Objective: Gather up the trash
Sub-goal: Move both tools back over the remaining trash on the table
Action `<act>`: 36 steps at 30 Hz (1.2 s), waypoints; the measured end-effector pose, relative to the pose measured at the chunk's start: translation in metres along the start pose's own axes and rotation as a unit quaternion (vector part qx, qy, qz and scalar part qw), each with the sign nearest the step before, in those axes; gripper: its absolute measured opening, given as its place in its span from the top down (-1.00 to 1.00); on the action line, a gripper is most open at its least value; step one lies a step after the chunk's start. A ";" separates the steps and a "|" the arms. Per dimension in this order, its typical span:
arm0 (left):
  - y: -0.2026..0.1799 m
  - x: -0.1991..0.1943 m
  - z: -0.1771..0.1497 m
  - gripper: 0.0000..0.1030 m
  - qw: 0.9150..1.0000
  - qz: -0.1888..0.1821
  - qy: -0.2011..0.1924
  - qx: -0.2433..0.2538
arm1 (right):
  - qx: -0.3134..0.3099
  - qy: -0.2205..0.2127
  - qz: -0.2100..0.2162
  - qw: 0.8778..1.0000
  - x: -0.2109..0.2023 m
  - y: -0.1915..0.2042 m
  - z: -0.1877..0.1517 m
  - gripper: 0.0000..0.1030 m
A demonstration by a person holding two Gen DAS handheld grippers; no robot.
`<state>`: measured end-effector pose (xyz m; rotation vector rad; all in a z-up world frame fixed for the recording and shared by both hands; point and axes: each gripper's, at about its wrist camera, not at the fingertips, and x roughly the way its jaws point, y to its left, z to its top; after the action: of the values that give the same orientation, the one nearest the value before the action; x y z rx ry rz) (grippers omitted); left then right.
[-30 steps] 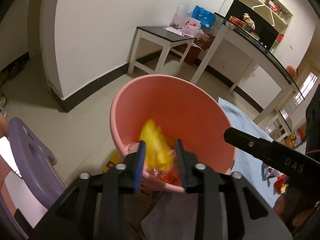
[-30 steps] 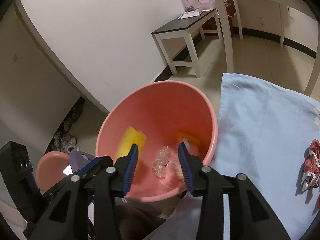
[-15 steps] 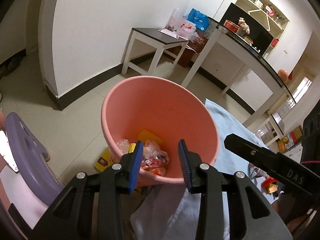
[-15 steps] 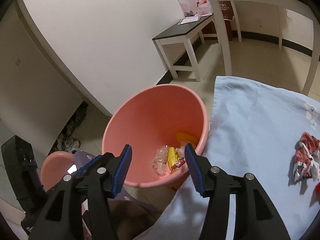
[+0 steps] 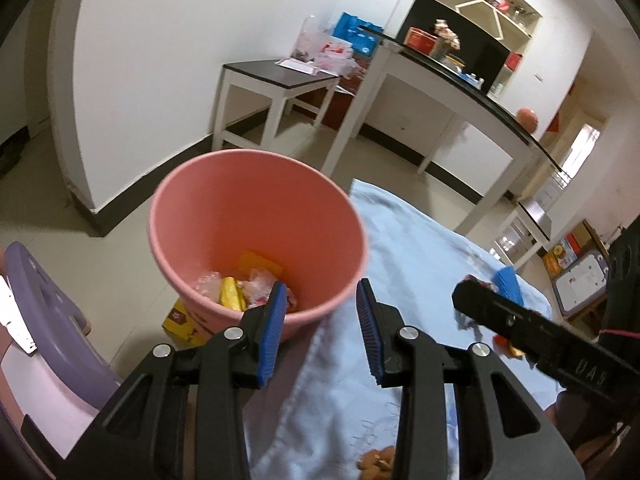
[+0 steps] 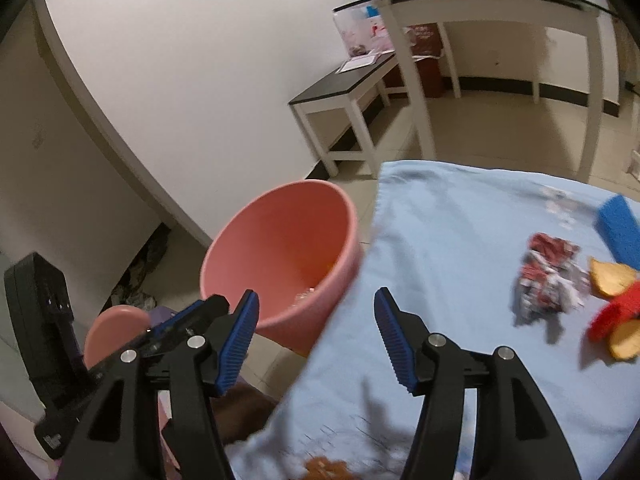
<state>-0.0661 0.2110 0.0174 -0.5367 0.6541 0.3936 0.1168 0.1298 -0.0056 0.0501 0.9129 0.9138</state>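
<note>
2 grippers empty: left gripper (image 5: 322, 330) jaws apart, right gripper (image 6: 316, 342) jaws opening, nothing between. Some trash already in bin (image 5: 256, 184). Next up, crumpled wrapper (image 6: 546, 284) on blue cloth (image 6: 440, 248), near peels (image 6: 610, 278). Looks light, soft, crinkly; pinch across bunched middle.

Left gripper (image 5: 322, 322): fingers parted, nothing between. Right gripper (image 6: 316, 334): fingers opening, nothing between; both angled downward.
</note>
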 end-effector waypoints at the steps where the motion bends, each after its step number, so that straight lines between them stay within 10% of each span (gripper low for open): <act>1: -0.004 0.000 -0.001 0.29 1.000 -0.002 0.001 0.002 | 0.001 -0.003 -0.005 1.000 -0.005 -0.004 -0.003 -0.15; 36: -0.168 0.088 -0.024 0.29 0.987 -0.080 0.091 0.108 | 0.145 -0.093 -0.167 0.971 -0.141 -0.199 -0.081 -0.15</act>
<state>0.0718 0.0794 0.0006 -0.4176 0.8121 0.1201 0.1524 -0.1222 -0.0439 0.2220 0.8423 0.4510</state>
